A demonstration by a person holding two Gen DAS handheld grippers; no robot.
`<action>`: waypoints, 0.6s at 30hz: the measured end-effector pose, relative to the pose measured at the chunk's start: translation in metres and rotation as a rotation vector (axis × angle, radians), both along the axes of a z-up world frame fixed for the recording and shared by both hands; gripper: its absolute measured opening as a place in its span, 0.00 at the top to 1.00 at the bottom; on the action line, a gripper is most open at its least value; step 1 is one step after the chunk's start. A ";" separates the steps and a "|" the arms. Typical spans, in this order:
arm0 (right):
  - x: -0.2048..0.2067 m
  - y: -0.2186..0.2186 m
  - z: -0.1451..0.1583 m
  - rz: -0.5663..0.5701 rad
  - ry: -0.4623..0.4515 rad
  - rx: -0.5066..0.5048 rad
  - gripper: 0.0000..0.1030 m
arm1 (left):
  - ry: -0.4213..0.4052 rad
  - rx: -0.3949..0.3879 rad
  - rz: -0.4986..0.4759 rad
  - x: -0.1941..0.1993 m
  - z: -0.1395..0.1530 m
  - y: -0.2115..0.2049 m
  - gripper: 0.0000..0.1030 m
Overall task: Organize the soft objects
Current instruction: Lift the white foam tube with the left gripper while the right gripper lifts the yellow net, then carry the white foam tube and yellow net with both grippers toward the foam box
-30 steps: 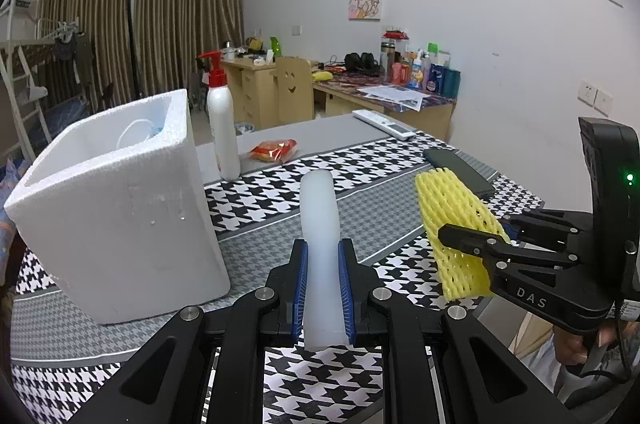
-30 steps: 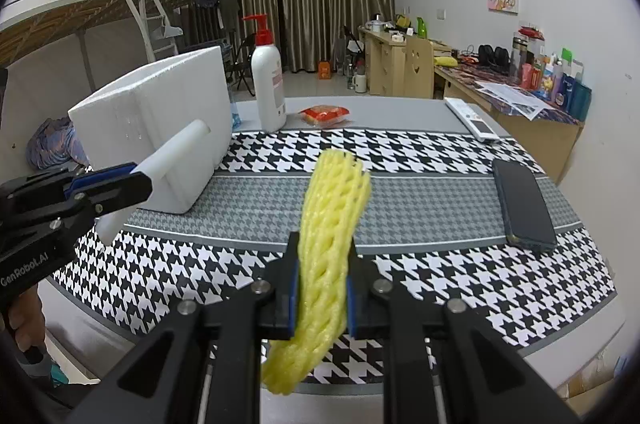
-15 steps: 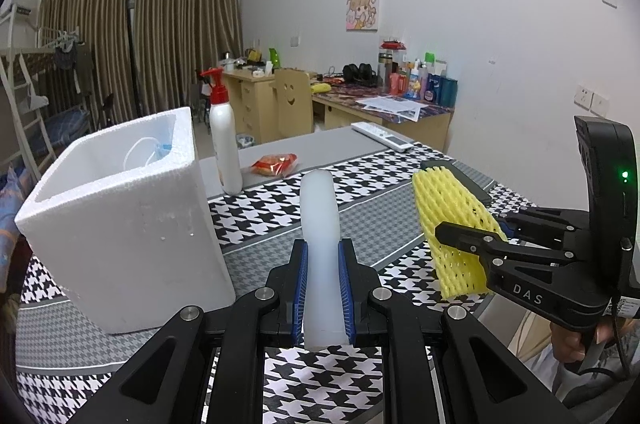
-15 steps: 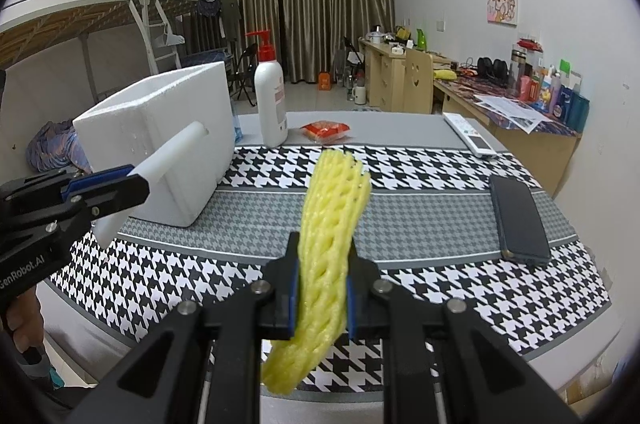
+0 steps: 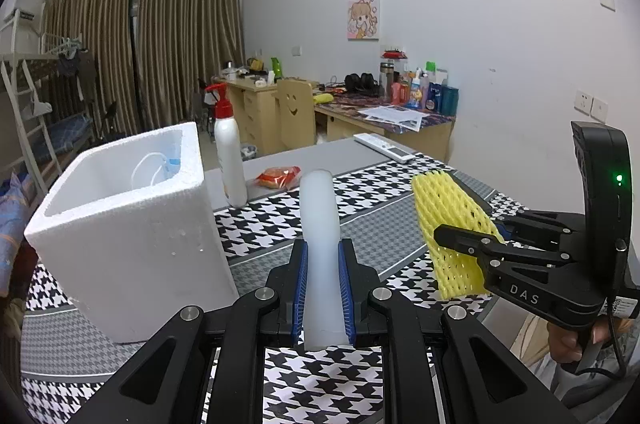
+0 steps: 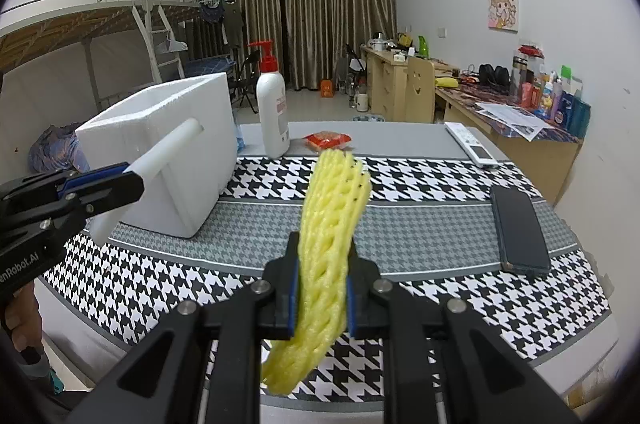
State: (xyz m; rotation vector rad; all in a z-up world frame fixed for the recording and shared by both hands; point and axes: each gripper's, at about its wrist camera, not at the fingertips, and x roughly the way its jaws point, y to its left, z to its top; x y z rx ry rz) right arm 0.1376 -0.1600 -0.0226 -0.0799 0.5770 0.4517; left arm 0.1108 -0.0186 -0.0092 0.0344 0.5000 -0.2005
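One face mask (image 5: 160, 166), left view only

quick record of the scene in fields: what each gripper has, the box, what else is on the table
left gripper: shut on white foam tube
right gripper: shut on yellow foam net
foam box: open top, on the table's left part, face mask inside
table: houndstooth cloth
also on table: pump bottle, red packet, remote, phone
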 end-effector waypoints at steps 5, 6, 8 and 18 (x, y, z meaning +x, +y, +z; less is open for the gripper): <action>0.001 0.001 0.003 0.004 -0.010 0.006 0.79 | -0.008 -0.005 0.006 0.001 0.005 0.003 0.84; 0.001 0.000 0.004 0.002 -0.013 0.008 0.79 | -0.010 -0.005 0.008 0.000 0.006 0.004 0.84; 0.002 -0.001 0.006 0.001 -0.014 0.017 0.79 | -0.012 -0.006 0.012 0.001 0.007 0.006 0.84; 0.011 0.005 0.019 0.018 -0.041 0.024 0.79 | -0.028 -0.017 0.027 0.009 0.019 0.017 0.84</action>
